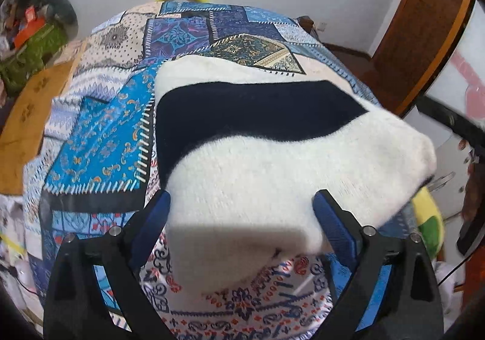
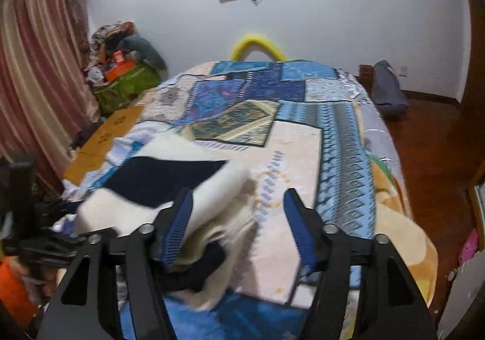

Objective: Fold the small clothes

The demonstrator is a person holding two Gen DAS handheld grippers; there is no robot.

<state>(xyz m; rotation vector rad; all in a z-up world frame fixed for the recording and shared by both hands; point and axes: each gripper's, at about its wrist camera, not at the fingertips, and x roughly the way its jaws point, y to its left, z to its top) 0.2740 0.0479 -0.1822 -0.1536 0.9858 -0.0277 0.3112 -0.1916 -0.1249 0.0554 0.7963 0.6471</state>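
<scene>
A small fuzzy white garment with a wide black band (image 1: 260, 139) lies on the patchwork bedspread (image 1: 100, 139). My left gripper (image 1: 242, 206) is open, its blue-padded fingers (image 1: 154, 218) on either side of the garment's near white edge. In the right wrist view the same garment (image 2: 169, 179) lies at the left, its near edge bunched beside the left finger. My right gripper (image 2: 239, 212) is open, with the bunched edge partly between its fingers (image 2: 178, 221) and bedspread (image 2: 297, 158) beyond.
A yellow curved cushion (image 2: 257, 42) sits at the bed's far end by the white wall. A green bag of clutter (image 2: 124, 82) and pink curtains (image 2: 33, 73) stand at the left. An orange-brown mat (image 2: 103, 136) lies beside the bed. Wooden floor (image 2: 433, 152) at the right.
</scene>
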